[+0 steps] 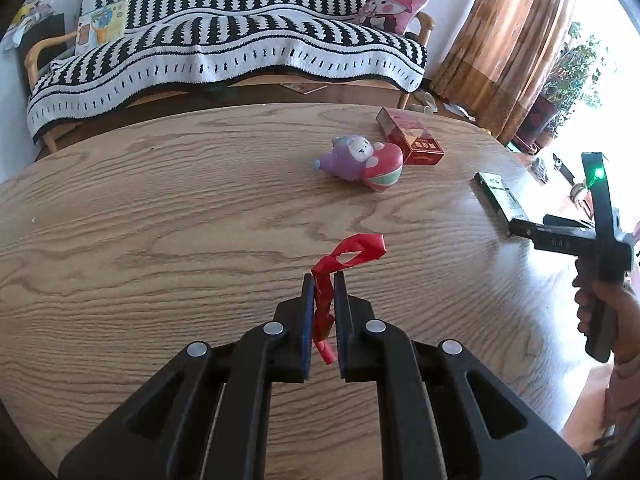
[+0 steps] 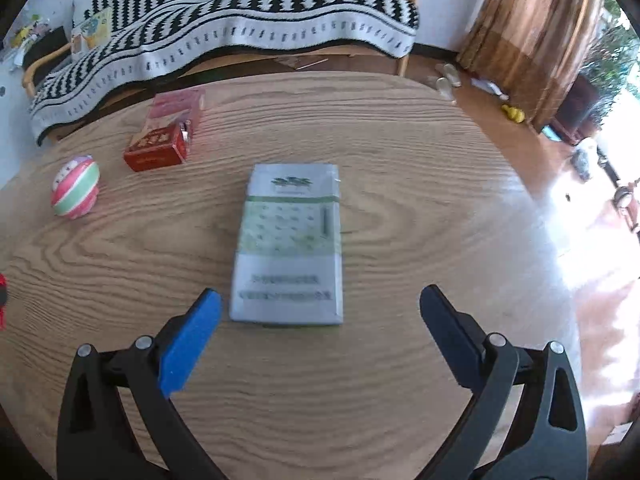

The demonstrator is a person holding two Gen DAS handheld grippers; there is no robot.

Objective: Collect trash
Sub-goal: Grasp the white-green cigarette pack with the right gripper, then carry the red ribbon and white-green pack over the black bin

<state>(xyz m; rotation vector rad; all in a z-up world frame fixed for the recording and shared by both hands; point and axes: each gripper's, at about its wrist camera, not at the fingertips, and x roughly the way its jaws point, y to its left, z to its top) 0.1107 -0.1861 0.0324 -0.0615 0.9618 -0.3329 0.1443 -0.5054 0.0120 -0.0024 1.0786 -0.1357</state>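
Left tool clenched on red wrapper; right tool released, green-white pack lengthwise ahead.

The surface is wood with bold grain and a smooth, faintly shiny finish. The red scrap looks like thin crinkled film, glossy. The toy is smooth, soft-sheened plastic or foam. The red box and green pack look like glossy card. The blanket is matt knit.
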